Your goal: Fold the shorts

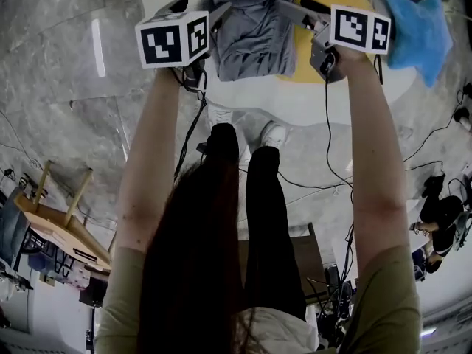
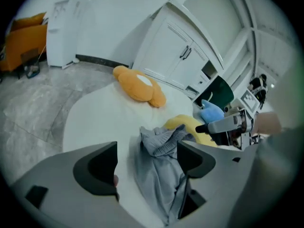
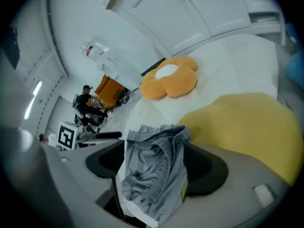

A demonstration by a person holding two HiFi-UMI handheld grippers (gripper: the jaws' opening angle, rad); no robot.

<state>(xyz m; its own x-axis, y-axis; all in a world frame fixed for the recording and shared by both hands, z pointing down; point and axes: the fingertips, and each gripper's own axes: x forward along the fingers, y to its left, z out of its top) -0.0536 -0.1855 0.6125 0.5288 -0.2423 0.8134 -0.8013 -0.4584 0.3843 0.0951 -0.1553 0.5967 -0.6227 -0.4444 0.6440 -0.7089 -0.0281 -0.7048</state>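
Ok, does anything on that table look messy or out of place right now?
The grey shorts lie crumpled in a heap on the white table, waistband bunched, against the yellow cushion: no neat fold. The left gripper and right gripper stand open around them.

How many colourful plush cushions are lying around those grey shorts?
3. The orange flower-shaped cushion lies farther back on the white table, the yellow cushion right beside the grey shorts, the blue cushion off to the right. Others may be out of view.
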